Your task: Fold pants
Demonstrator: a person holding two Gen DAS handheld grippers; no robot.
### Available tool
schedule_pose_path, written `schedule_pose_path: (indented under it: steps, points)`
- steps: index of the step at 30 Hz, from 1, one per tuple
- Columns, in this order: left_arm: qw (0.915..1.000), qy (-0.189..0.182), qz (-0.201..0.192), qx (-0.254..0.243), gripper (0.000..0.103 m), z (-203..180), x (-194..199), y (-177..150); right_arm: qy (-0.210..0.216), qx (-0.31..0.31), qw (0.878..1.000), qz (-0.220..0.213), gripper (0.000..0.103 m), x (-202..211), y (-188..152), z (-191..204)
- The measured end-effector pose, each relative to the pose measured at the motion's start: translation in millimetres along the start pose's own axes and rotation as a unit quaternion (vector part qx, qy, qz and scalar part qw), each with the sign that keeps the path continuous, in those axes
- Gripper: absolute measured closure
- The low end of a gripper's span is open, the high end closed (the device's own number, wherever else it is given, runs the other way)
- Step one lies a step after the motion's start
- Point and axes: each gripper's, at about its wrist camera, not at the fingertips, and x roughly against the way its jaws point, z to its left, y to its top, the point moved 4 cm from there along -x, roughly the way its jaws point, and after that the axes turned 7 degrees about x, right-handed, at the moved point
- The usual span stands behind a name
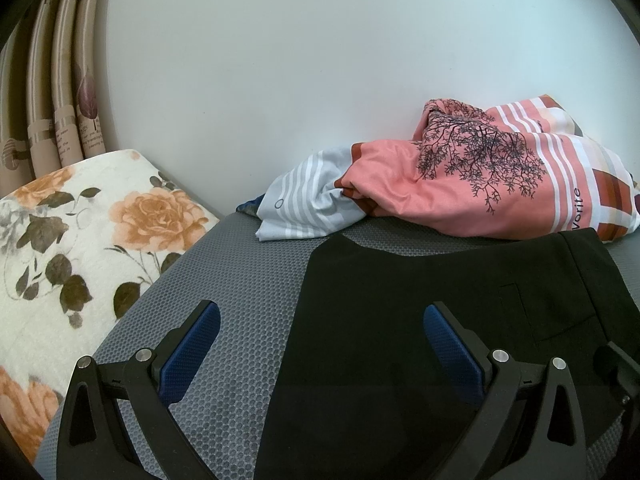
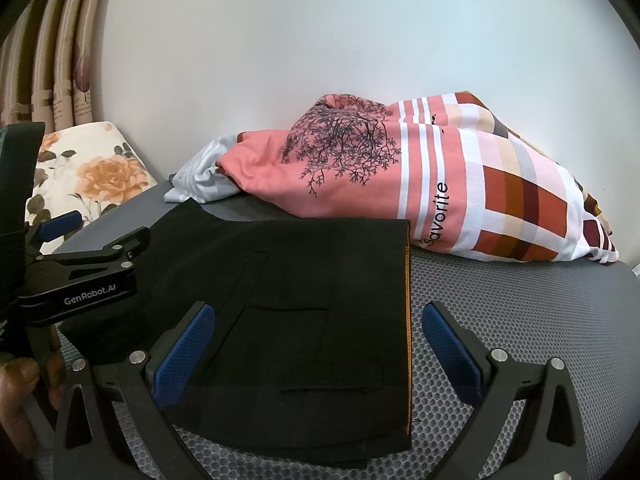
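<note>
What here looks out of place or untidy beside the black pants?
The black pants lie flat and neatly folded on the grey mat. The one untidy thing is the pink patterned cloth, bunched in a crumpled heap against the wall, its edge touching the far side of the pants. Nothing looks spilled or damaged.

Left hand-held gripper (image 2: pixel 60 224), left of frame: black body lettered "GenRobot.AI". Right hand-held gripper (image 2: pixel 318 344), bottom of frame: black arms, silver screws, blue textured pads (image 2: pixel 182 356).
</note>
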Motion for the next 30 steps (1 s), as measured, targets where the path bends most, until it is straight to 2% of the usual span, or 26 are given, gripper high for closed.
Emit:
schedule_pose_path:
  steps: [30]
  points:
    - [0.9996, 0.025, -0.013, -0.001, 0.000, 5.6, 1.0, 2.9, 0.000, 0.006, 1.000, 0.005, 0.001, 0.0, -0.6, 7.5]
